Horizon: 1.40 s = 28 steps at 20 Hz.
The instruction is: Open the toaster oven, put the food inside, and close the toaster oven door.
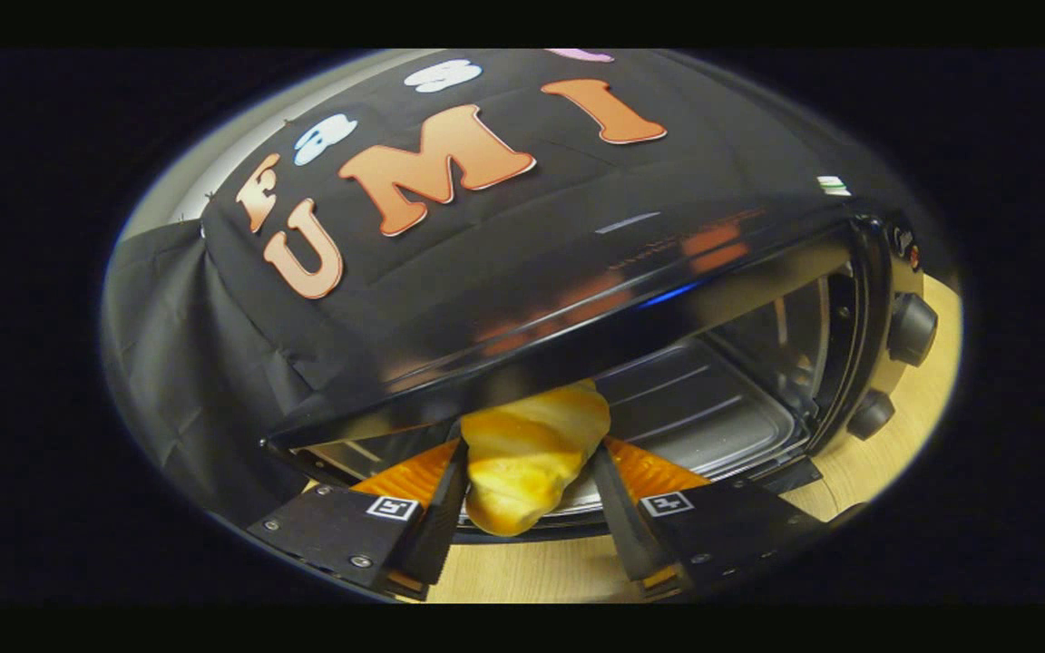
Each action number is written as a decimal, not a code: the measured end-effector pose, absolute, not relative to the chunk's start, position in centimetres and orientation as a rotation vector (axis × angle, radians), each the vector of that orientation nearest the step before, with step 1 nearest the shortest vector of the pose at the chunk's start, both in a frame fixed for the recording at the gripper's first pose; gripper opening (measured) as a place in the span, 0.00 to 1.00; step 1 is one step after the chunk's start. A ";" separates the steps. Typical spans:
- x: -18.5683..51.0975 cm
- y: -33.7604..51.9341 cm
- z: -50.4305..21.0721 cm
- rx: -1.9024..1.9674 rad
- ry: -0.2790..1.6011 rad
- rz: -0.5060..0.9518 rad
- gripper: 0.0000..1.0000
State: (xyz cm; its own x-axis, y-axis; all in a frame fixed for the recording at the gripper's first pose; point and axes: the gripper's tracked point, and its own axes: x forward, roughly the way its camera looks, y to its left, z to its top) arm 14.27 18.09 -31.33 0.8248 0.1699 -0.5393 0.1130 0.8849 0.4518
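A golden twisted croissant [532, 453] sits between my two fingers, and my gripper [530, 472] is shut on it. Its far end pokes into the mouth of the black toaster oven [577, 299], just under the oven's top edge. The oven is open, and its metal tray [704, 408] with ribbed floor shows inside, beyond and to the right of the croissant. The oven's knobs [911, 328] stand on its right side panel. The lowered door lies below my fingers and is mostly hidden by them.
A light wooden tabletop [541, 571] runs under the fingers and to the right of the oven. Black cloth drapes behind and to the left of the oven, close to its side.
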 end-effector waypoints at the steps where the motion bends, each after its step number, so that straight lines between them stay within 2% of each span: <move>1: 14.1 18.3 -31.2 0.488 0.607 0.035 0.77; 6: 13.2 17.5 -30.1 0.451 0.599 0.038 0.85; 10: 9.7 17.0 -28.3 0.361 0.569 0.089 0.90; 13: 6.0 15.7 -28.1 0.268 0.574 0.094 0.91; 20: -3.3 15.9 -28.6 0.275 0.692 0.211 0.92; 28: -10.3 14.4 -31.6 0.273 0.854 0.223 0.92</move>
